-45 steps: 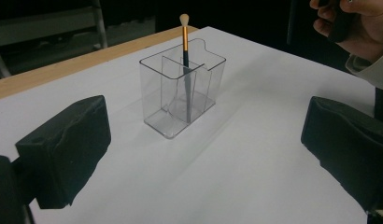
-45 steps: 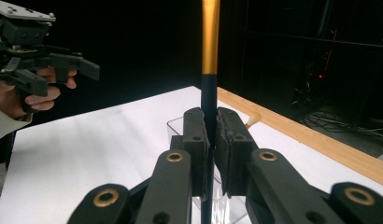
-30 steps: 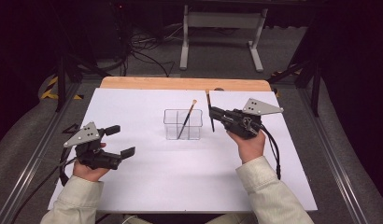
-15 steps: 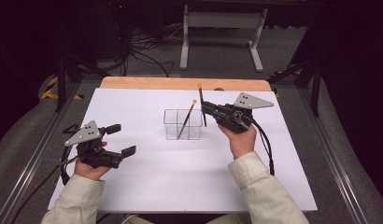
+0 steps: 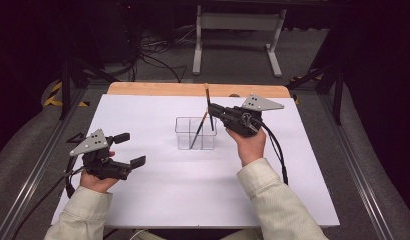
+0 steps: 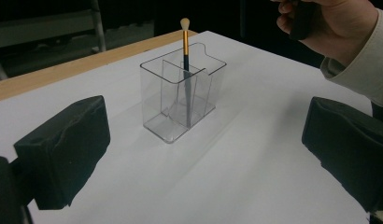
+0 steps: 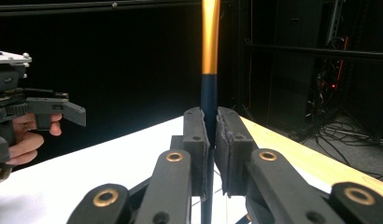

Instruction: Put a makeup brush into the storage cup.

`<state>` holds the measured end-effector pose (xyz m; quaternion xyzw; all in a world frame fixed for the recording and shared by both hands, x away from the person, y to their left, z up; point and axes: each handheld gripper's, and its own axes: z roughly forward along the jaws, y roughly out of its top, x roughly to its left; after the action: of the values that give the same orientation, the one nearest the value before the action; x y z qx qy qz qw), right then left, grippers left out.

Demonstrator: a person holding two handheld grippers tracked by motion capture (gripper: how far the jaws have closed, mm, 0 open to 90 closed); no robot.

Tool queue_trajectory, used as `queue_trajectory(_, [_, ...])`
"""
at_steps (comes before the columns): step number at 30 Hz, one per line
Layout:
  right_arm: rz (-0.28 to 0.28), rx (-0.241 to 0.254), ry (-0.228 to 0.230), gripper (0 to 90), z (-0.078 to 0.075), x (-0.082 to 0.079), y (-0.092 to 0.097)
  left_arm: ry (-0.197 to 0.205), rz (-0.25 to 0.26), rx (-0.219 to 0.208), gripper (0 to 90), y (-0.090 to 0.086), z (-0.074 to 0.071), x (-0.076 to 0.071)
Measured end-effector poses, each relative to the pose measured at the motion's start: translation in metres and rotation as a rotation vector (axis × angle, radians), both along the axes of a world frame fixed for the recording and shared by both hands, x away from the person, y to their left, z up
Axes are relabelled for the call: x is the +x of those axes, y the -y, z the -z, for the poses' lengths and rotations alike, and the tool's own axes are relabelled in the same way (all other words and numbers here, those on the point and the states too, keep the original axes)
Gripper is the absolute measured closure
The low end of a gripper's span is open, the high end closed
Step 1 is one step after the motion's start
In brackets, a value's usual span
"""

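White table (image 5: 158, 200), right tool (image 5: 213, 109) clamping brush (image 7: 209, 88) above clear organizer (image 5: 195, 134), left tool (image 5: 129, 149) wide open, empty.

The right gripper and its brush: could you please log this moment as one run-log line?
right gripper: shut on second brush, upright above clear organizer | left gripper: open, idle on table | first brush: in organizer

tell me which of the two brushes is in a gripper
The upright brush clamped in the right gripper, above the clear holder; the other brush leans inside it.
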<state>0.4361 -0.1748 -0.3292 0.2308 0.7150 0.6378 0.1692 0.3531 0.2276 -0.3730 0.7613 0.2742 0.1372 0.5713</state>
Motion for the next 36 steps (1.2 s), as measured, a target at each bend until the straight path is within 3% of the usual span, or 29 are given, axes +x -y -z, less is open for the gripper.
queue_trajectory(16, [0.006, -0.002, -0.011, 82.8, 0.001, 0.012, -0.020, -0.006, 0.004, -0.004, 1.8, 0.001, 0.000, 0.001])
queue_trajectory(24, [0.004, 0.041, -0.022, 82.8, 0.006, 0.018, -0.025, -0.009, 0.010, -0.004, 1.8, 0.003, 0.001, 0.002])
queue_trajectory(36, [0.009, 0.058, -0.011, 82.8, 0.015, 0.026, -0.033, -0.010, 0.018, 0.000, 1.8, 0.005, 0.001, 0.003])
